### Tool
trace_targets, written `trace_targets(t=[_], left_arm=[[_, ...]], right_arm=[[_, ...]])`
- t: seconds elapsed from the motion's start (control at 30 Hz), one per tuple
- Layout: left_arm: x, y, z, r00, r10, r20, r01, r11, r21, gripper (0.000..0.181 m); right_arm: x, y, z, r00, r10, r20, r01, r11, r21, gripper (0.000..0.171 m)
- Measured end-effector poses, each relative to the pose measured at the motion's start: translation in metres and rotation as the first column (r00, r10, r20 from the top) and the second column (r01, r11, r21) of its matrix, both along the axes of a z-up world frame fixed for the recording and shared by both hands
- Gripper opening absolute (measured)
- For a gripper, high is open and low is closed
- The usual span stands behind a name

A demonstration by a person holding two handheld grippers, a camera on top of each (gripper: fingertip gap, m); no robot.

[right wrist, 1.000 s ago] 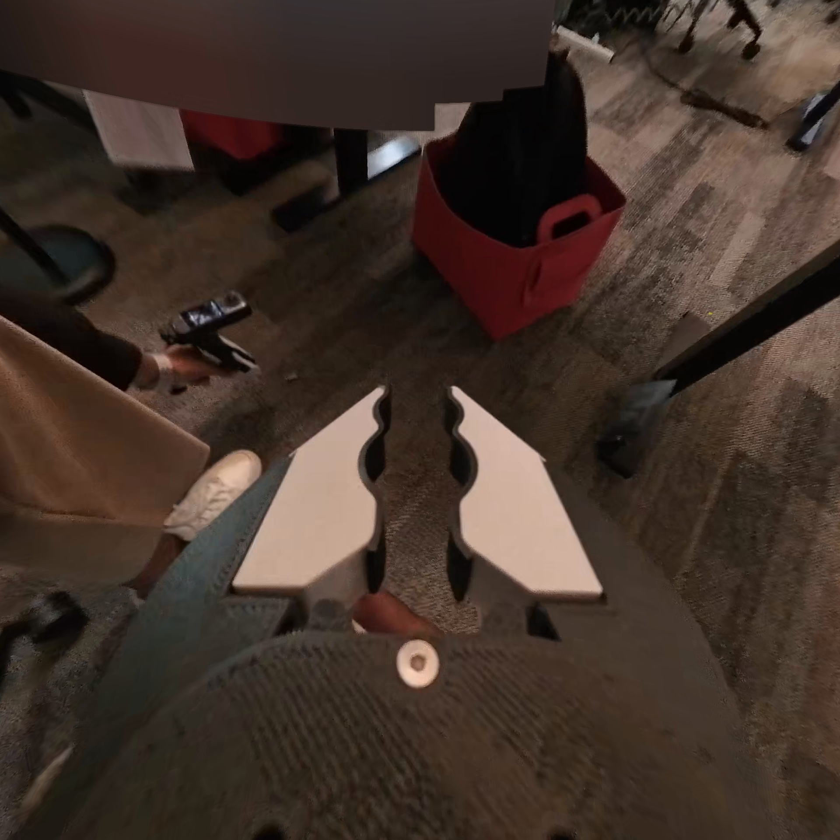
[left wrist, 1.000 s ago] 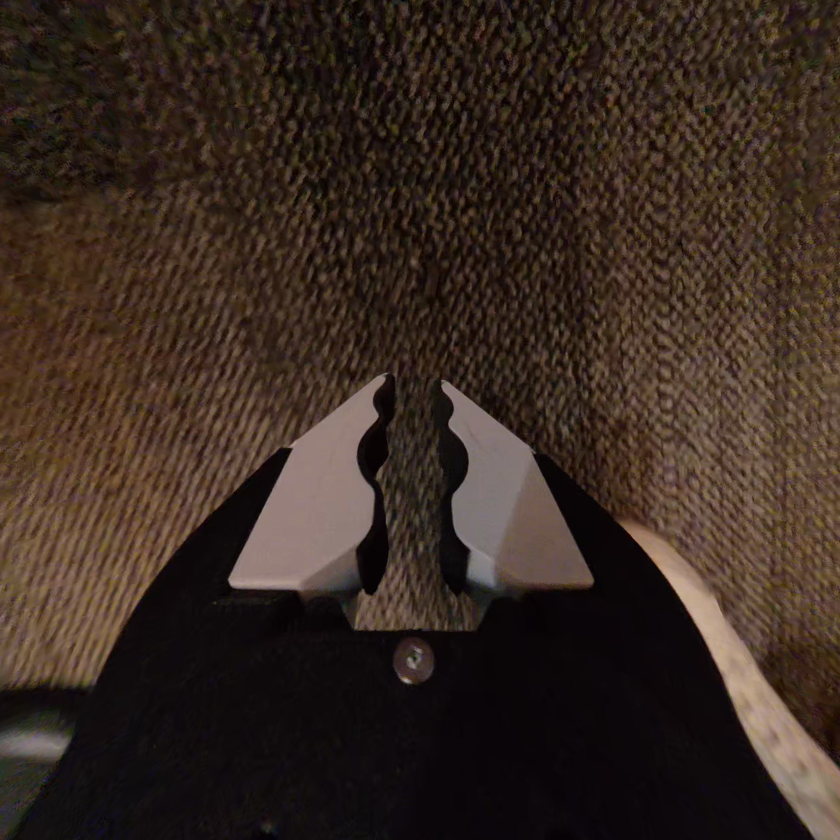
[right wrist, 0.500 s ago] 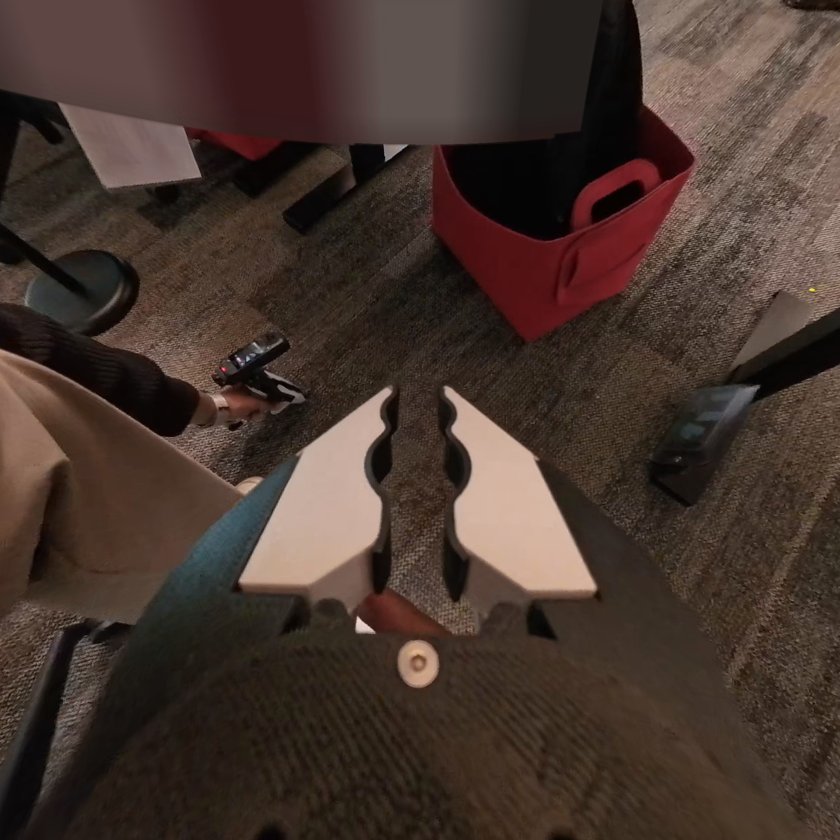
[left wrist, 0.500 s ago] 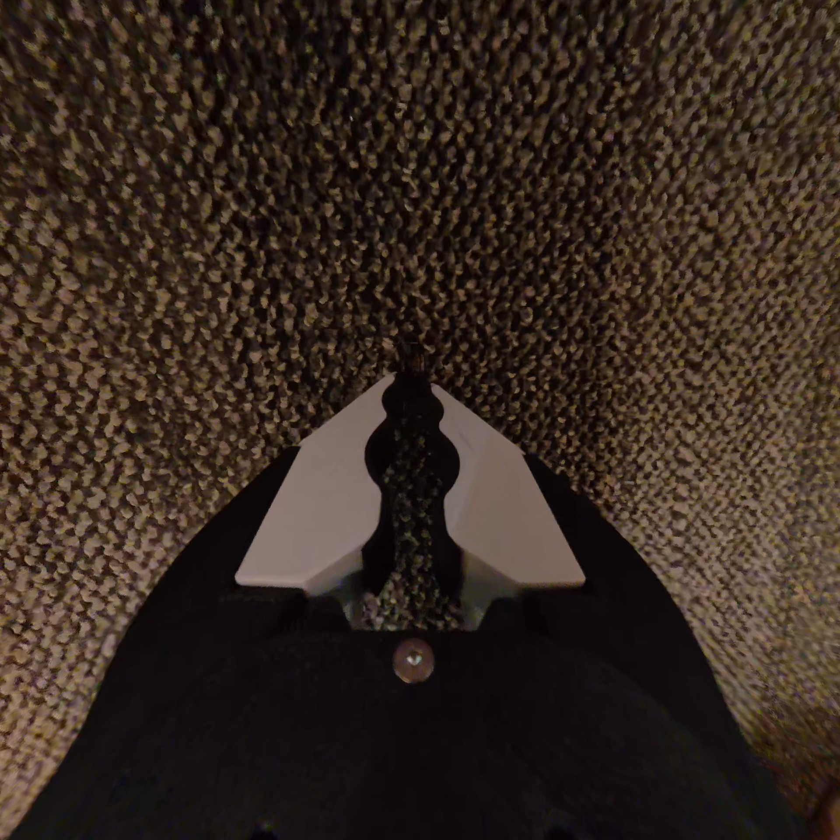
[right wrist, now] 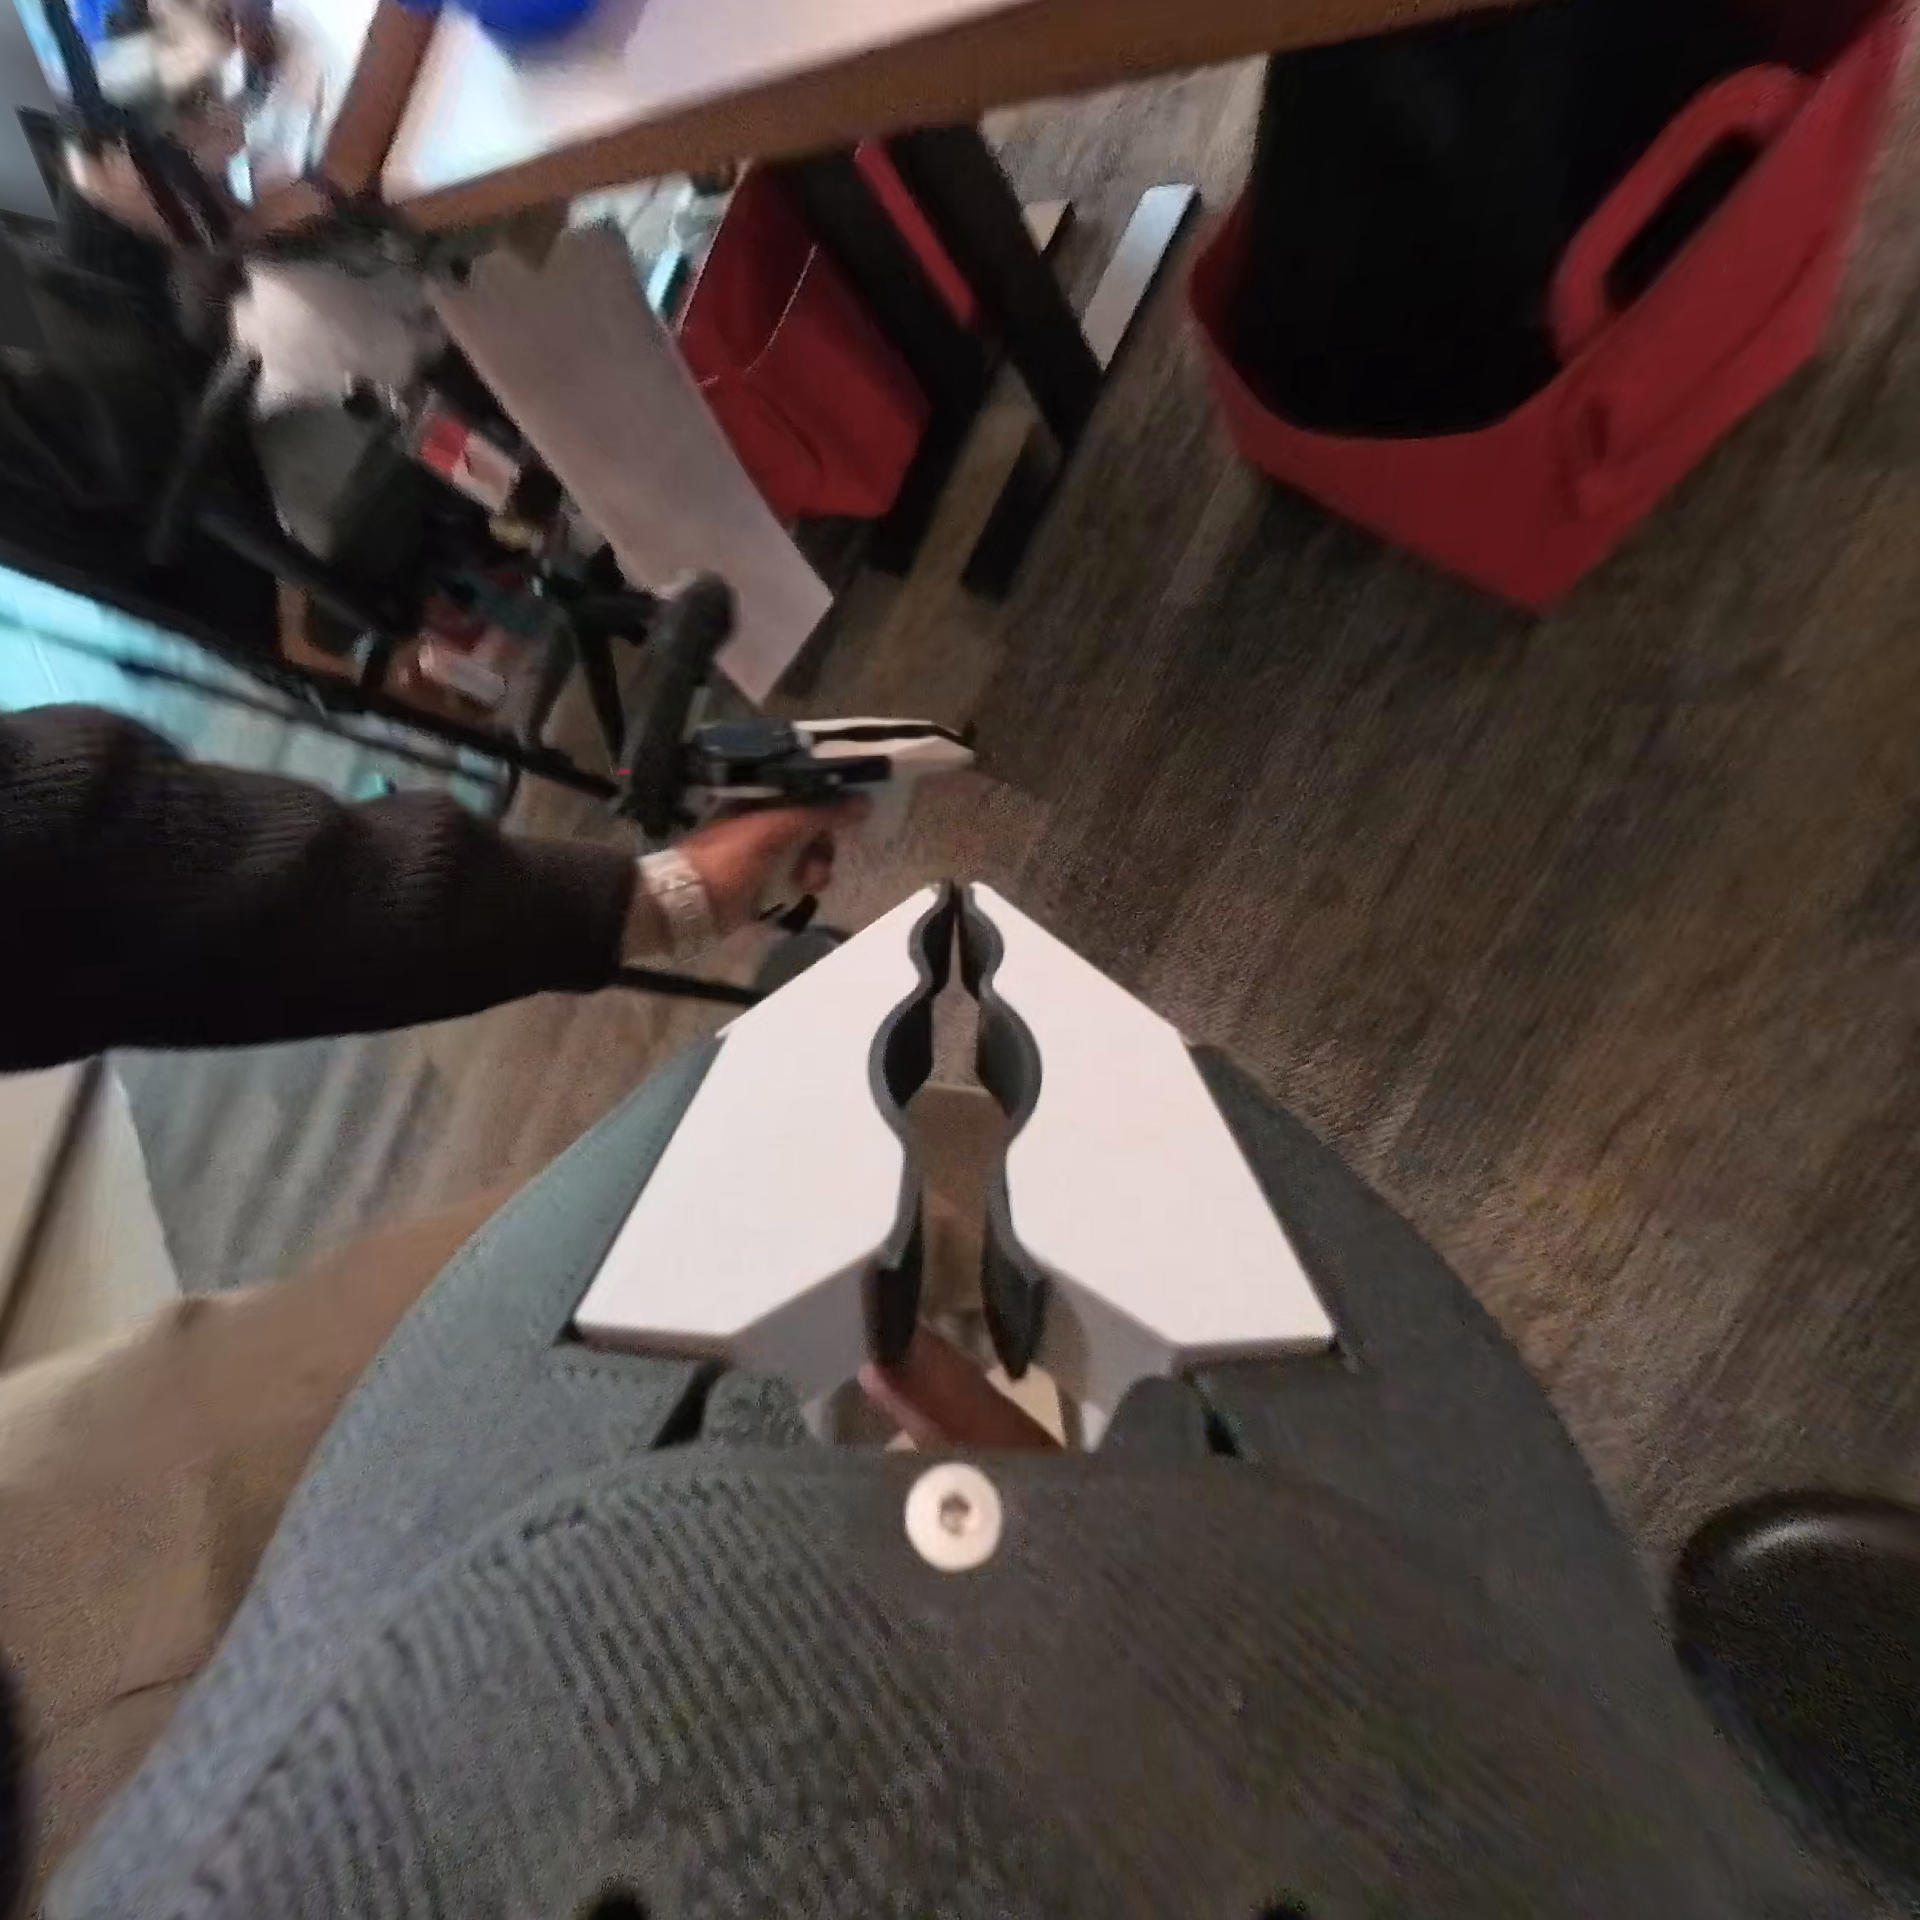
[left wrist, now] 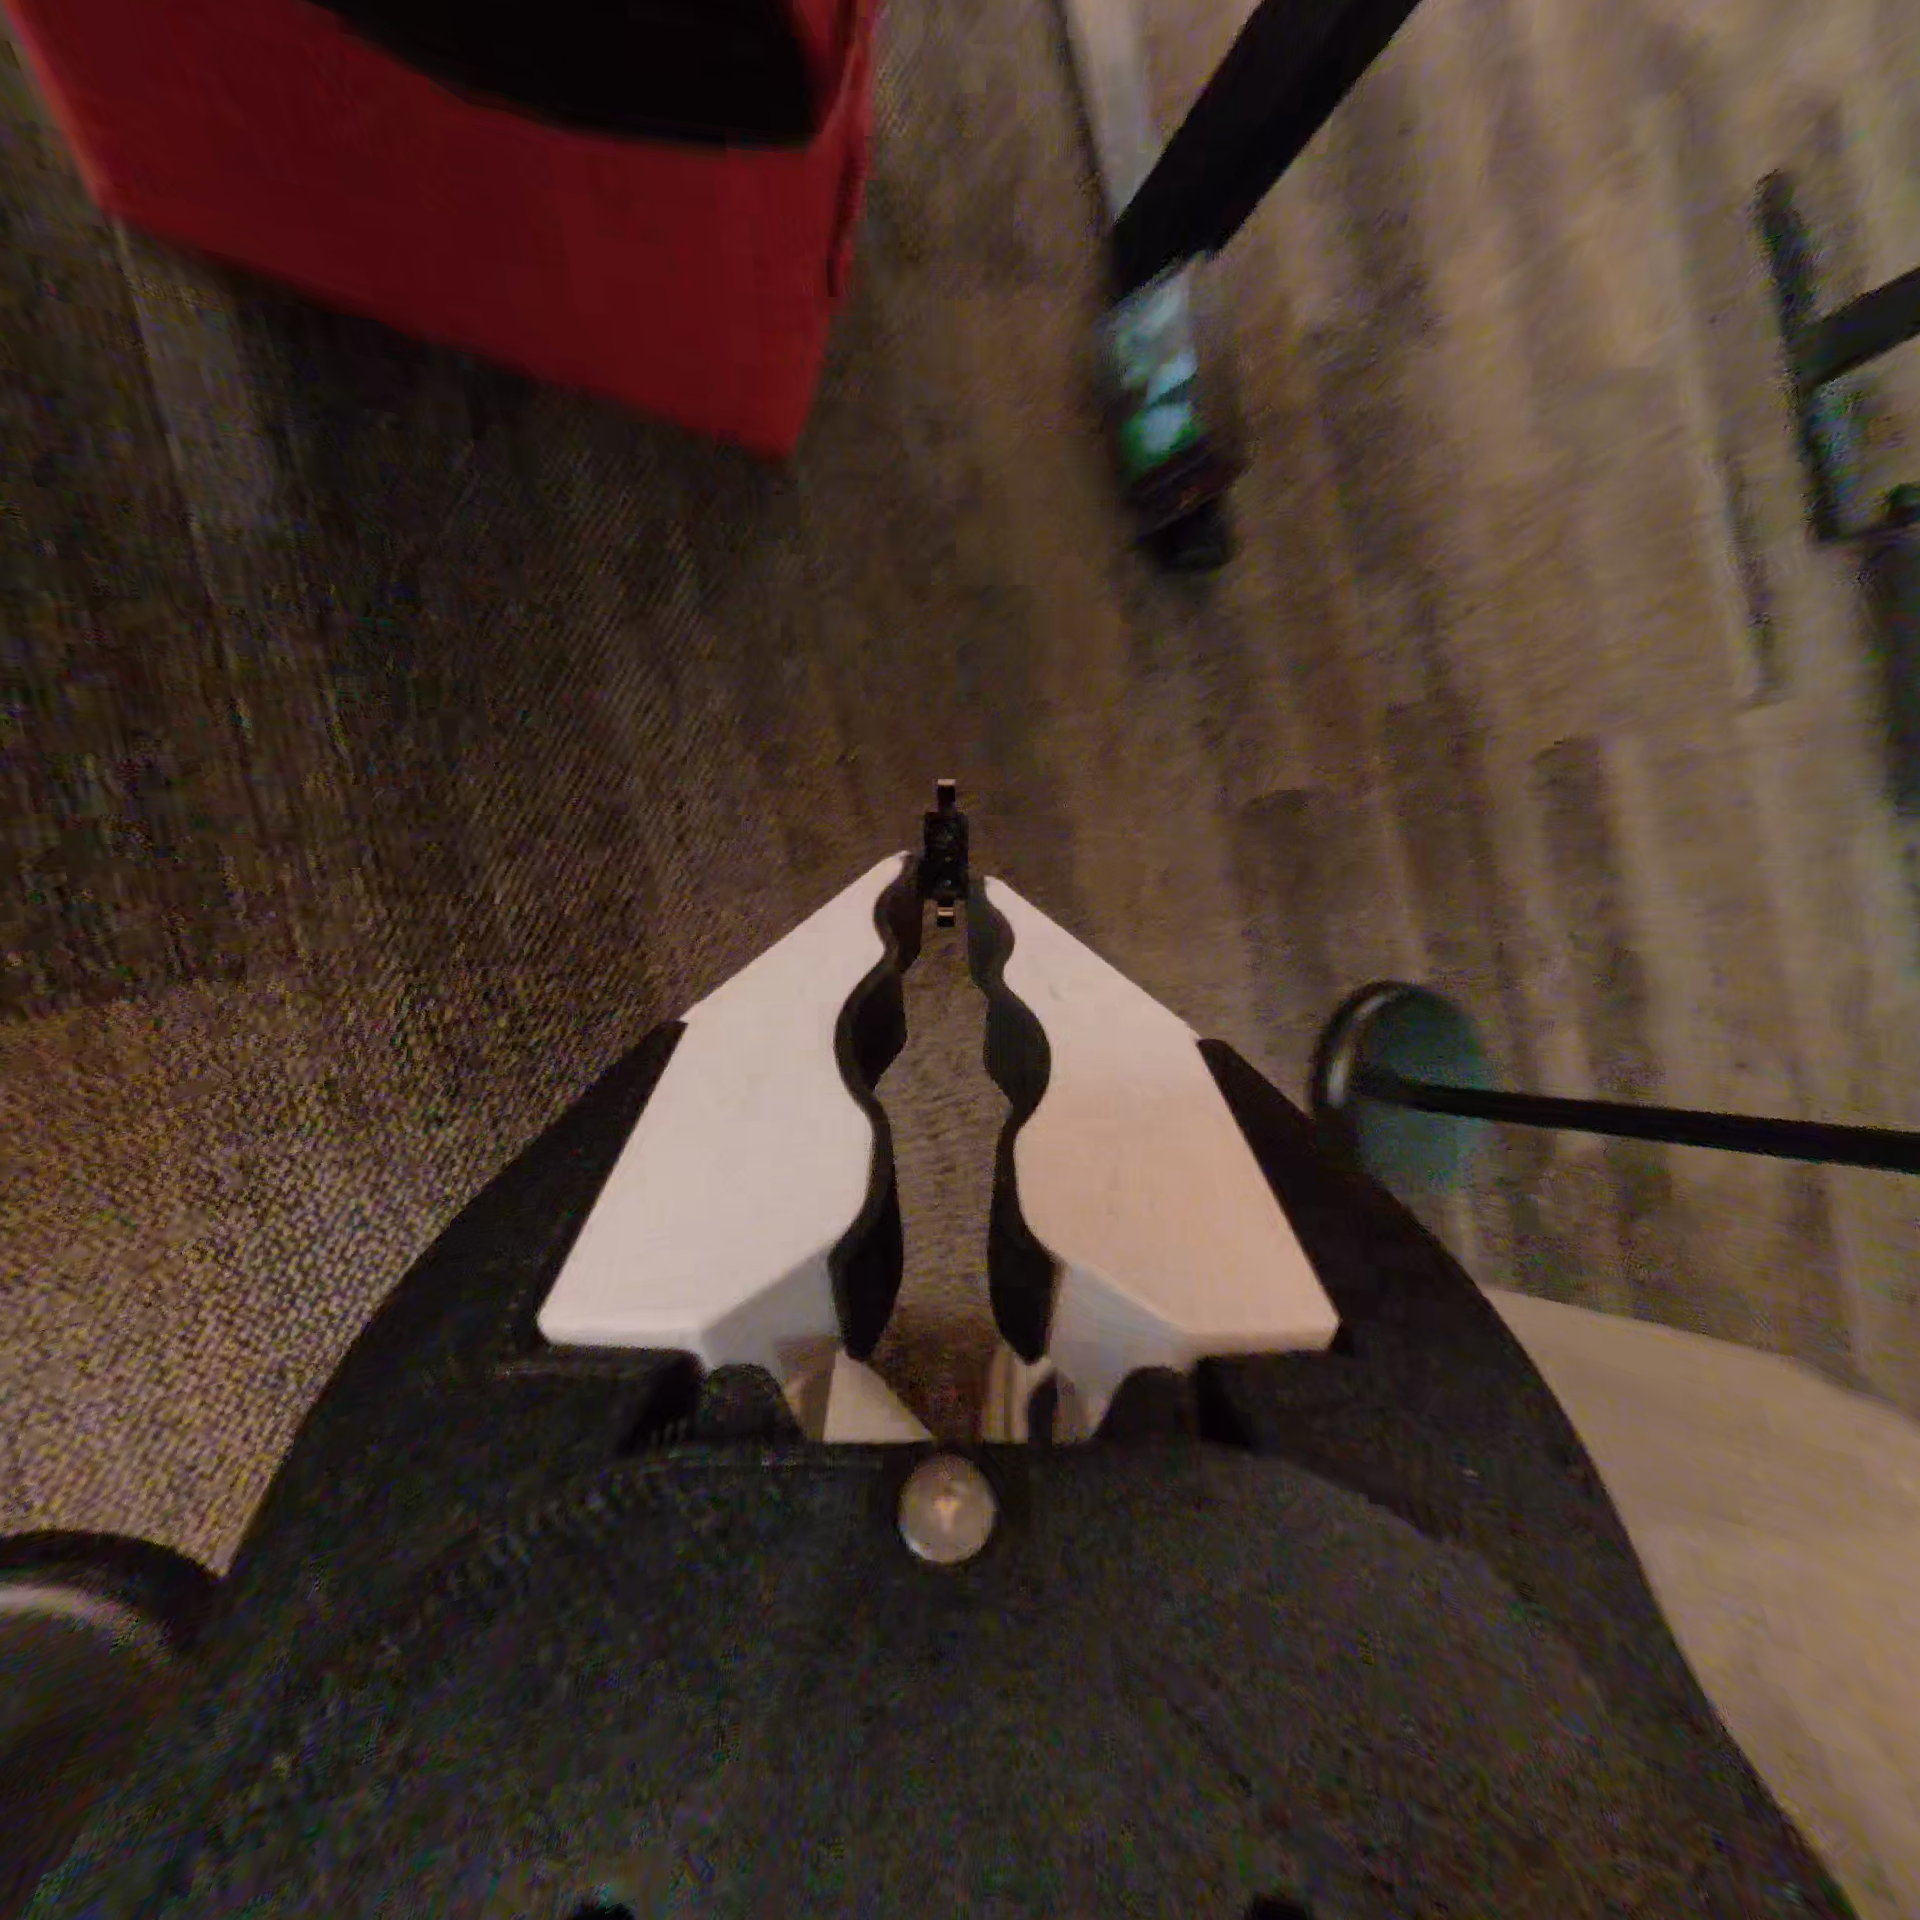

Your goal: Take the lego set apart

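My left gripper [left wrist: 943,878] is shut on a small black lego piece [left wrist: 943,847] that sticks out past its white fingertips, held above the grey carpet [left wrist: 416,727]. My right gripper [right wrist: 956,902] is shut, tips touching, with nothing between them. In the right wrist view the left gripper [right wrist: 951,740] shows farther off, held level by a hand [right wrist: 748,862] in a dark sleeve; the piece is too small to see there. No other lego parts are in view.
A red fabric bin [left wrist: 468,208] stands on the carpet ahead, also in the right wrist view [right wrist: 1507,468], with a second red bin [right wrist: 810,384] under the table [right wrist: 727,94]. Black table legs [right wrist: 997,343], a dark device [left wrist: 1164,405] and a round black stand base [left wrist: 1392,1070] are on the floor. Across from one pair of fingers to the other is roughly 35 cm.
The left gripper closed on the small black piece at the carpet and has lifted away from the floor with it. The right gripper has gone from open to shut, and its view swung upward.
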State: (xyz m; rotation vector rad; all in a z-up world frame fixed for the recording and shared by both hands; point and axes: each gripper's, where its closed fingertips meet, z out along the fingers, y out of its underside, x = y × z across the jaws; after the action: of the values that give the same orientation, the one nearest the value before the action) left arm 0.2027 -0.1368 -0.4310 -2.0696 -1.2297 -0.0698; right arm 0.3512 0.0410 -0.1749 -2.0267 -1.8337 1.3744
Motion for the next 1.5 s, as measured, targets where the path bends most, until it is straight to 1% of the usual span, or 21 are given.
trace_targets(t=[0.07,0.17,0.27,0.33,0.4,0.47,0.57,0.7,0.77,0.87,0.97,1.03,1.1,1.13,1.2,1.27,1.3,1.33,1.37,1.4,1.5], left_arm=[[-0.005,0.031,0.098,0.999,-0.018,-0.038,0.019,0.999,0.026,0.006],[-0.048,0.095,0.237,0.994,0.048,-0.094,-0.025,0.972,0.233,0.006],[-0.147,0.149,0.306,0.981,0.06,-0.182,-0.015,0.971,0.239,0.006],[-0.223,0.169,0.308,0.98,0.115,-0.164,-0.087,0.981,0.173,0.006],[-0.283,0.181,0.286,0.984,0.131,-0.122,-0.122,0.99,0.076,0.006],[-0.32,0.189,0.258,0.991,0.117,-0.068,-0.12,0.992,-0.038,0.007],[-0.368,0.2,0.244,0.989,0.082,-0.126,-0.097,0.988,-0.119,0.006],[-0.379,0.205,0.222,1.0,0.003,0.03,0.004,0.972,-0.234,0.007],[-0.381,0.199,0.224,0.999,0.01,0.035,0.0,0.955,-0.295,0.013],[-0.379,0.198,0.254,0.999,0.036,-0.032,-0.045,0.941,-0.335,0.024],[-0.366,0.23,0.296,0.996,0.017,-0.093,-0.041,0.963,-0.265,0.045],[-0.352,0.267,0.317,0.993,-0.024,-0.114,-0.002,0.976,-0.217,0.053],[-0.329,0.321,0.331,0.989,-0.08,-0.121,0.062,0.987,-0.146,0.053],[-0.314,0.351,0.335,0.986,-0.121,-0.115,0.106,0.986,-0.129,0.052],[-0.289,0.415,0.344,0.974,-0.172,-0.149,0.155,0.981,-0.116,0.045],[-0.266,0.486,0.357,0.953,-0.211,-0.218,0.193,0.976,-0.101,0.046],[-0.254,0.522,0.361,0.94,-0.231,-0.251,0.211,0.972,-0.104,0.037],[-0.238,0.559,0.361,0.927,-0.274,-0.258,0.251,0.961,-0.117,0.014],[-0.219,0.593,0.355,0.918,-0.325,-0.227,0.297,0.943,-0.147,0.0],[-0.202,0.626,0.35,0.911,-0.365,-0.189,0.335,0.926,-0.172,0.0],[-0.169,0.715,0.359,0.913,-0.377,-0.156,0.345,0.918,-0.199,0.0]], right_arm=[[0.007,0.018,0.034,0.993,-0.117,0.014,0.118,0.991,-0.064,0.002],[0.0,0.049,0.094,0.977,-0.213,-0.02,0.207,0.964,-0.166,0.0],[-0.024,0.079,0.148,0.974,-0.128,-0.186,0.123,0.992,-0.033,0.0],[-0.04,0.102,0.164,0.97,-0.04,-0.241,0.076,0.987,0.14,0.0],[-0.058,0.127,0.177,0.966,-0.013,-0.259,0.079,0.966,0.247,0.001],[-0.073,0.144,0.191,0.961,-0.006,-0.276,0.081,0.962,0.263,0.002],[-0.089,0.171,0.2,0.961,-0.024,-0.276,0.103,0.956,0.276,0.001],[-0.098,0.232,0.189,0.949,-0.212,-0.232,0.276,0.916,0.29,0.0],[-0.107,0.279,0.199,0.898,-0.351,-0.266,0.424,0.851,0.308,0.005],[-0.107,0.355,0.224,0.793,-0.502,-0.345,0.606,0.71,0.36,0.016],[-0.087,0.418,0.222,0.72,-0.616,-0.32,0.692,0.6,0.402,0.031],[-0.067,0.454,0.197,0.69,-0.676,-0.258,0.708,0.556,0.435,0.033],[-0.039,0.5,0.157,0.62,-0.76,-0.194,0.732,0.471,0.492,0.011],[-0.029,0.525,0.141,0.585,-0.789,-0.186,0.747,0.436,0.502,0.011],[-0.018,0.58,0.114,0.564,-0.812,-0.146,0.729,0.408,0.549,0.026],[-0.025,0.645,0.091,0.648,-0.756,-0.095,0.606,0.436,0.666,0.05],[-0.034,0.679,0.084,0.691,-0.718,-0.087,0.548,0.442,0.71,0.057],[-0.05,0.711,0.08,0.721,-0.684,-0.106,0.538,0.458,0.707,0.059],[-0.068,0.741,0.08,0.73,-0.669,-0.143,0.576,0.489,0.655,0.068],[-0.086,0.766,0.083,0.731,-0.661,-0.171,0.624,0.546,0.559,0.076],[-0.117,0.827,0.095,0.766,-0.634,-0.111,0.628,0.698,0.345,0.067]])
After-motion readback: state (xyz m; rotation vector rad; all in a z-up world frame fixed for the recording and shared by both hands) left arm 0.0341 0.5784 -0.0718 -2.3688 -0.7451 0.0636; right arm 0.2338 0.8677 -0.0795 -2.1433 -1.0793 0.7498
